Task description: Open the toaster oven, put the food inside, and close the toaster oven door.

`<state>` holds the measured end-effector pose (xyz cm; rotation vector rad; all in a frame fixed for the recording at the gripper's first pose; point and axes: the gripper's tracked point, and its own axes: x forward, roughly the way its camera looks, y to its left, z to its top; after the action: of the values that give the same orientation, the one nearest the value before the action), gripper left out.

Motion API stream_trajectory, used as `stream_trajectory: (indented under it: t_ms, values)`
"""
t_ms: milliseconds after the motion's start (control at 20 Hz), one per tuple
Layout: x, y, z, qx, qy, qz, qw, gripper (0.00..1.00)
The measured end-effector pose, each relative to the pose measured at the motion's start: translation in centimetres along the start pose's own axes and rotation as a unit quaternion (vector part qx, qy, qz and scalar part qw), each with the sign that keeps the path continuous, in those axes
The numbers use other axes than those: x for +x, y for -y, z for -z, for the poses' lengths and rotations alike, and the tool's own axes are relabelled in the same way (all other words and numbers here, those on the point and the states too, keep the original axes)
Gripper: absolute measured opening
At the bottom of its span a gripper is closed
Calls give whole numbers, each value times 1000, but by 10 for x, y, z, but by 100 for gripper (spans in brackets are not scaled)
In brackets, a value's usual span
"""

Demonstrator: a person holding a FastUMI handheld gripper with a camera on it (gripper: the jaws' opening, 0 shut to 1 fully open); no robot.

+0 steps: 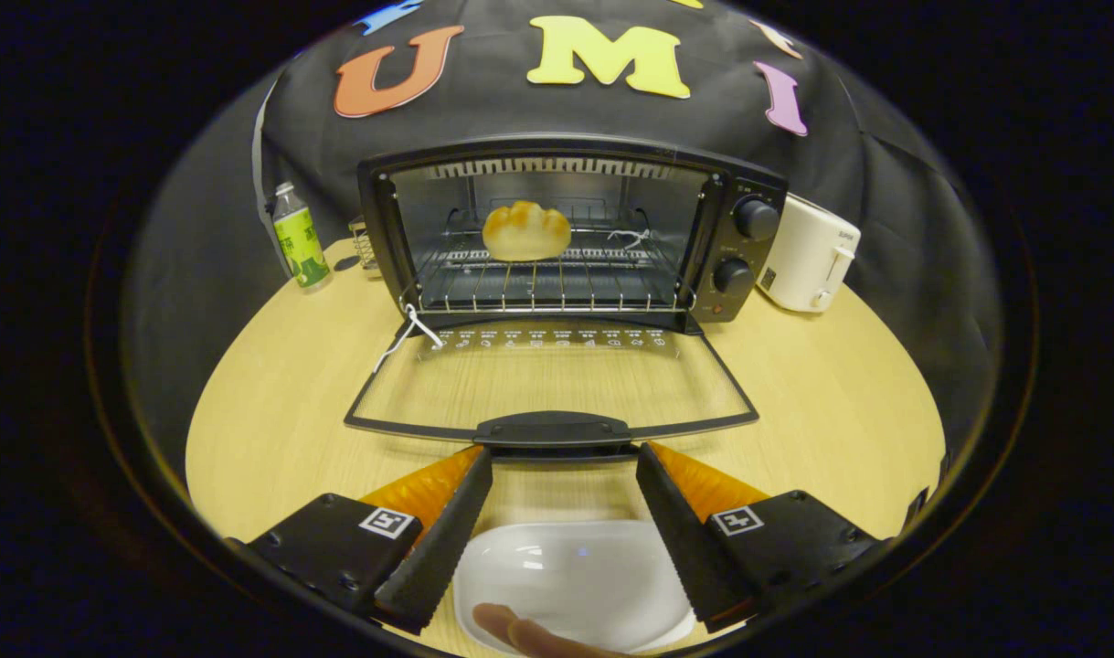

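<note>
A black toaster oven (739, 247) stands at the back of the round wooden table. Its glass door (557, 384) is folded down flat toward me, with the black handle (553, 428) at its front edge. A golden bread roll (525, 230) rests on the wire rack (547, 283) inside the cavity. My gripper (564, 457) is open, and its fingertips sit just short of the door handle, one to each side of it. Nothing is held between the fingers. An empty white dish (575, 580) lies on the table between and under the fingers.
A green-labelled bottle (299, 239) stands left of the oven, with a small wire holder (365, 245) beside it. A white toaster (808, 256) sits to the oven's right. A white string (408, 331) hangs from the door's left hinge. A person's fingertip (511, 629) touches the dish's near rim.
</note>
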<state>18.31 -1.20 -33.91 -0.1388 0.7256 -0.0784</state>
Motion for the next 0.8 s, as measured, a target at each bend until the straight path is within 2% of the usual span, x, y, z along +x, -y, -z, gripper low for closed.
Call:
stream_trajectory:
  t_ms: [100,300,500,650,800]
  values:
    - [-4,0,-9,0,6,2,1000,100]
    - [-21,-6,-48,-11,67,-4,998,100]
    - [-40,-11,-105,-14,180,-23,983,100]
    - [-54,-13,-119,-19,228,-34,973,100]
    - [-63,-14,-118,-20,233,-33,972,100]
